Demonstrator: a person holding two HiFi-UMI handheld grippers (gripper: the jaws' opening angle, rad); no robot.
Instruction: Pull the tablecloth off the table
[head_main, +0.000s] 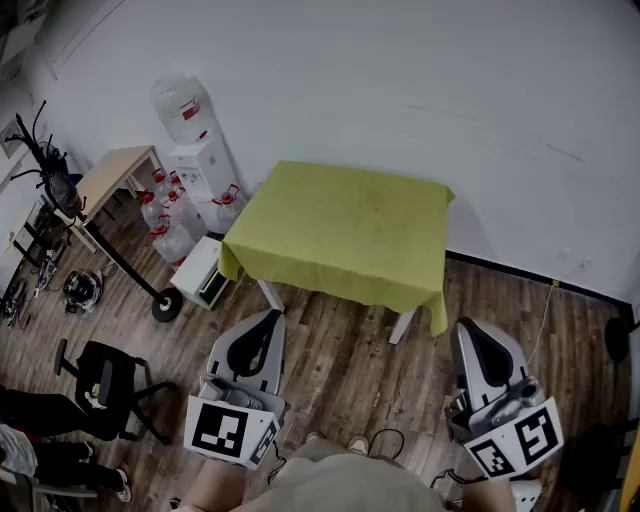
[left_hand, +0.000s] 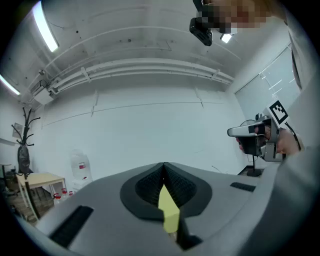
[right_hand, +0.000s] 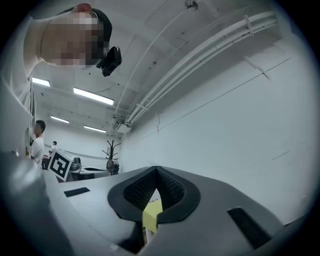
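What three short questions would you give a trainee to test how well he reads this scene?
1. True or false: the tablecloth lies spread over the table.
2. Choose one. In the head view, what stands against the wall to the left of the table?
A. a water dispenser
B. a sofa
C. a washing machine
3. Short answer: are the fingers of the left gripper and the right gripper open or shut, and do they hold anything?

Key: 1 true; 2 A; 3 shut, holding nothing, both well short of the tablecloth.
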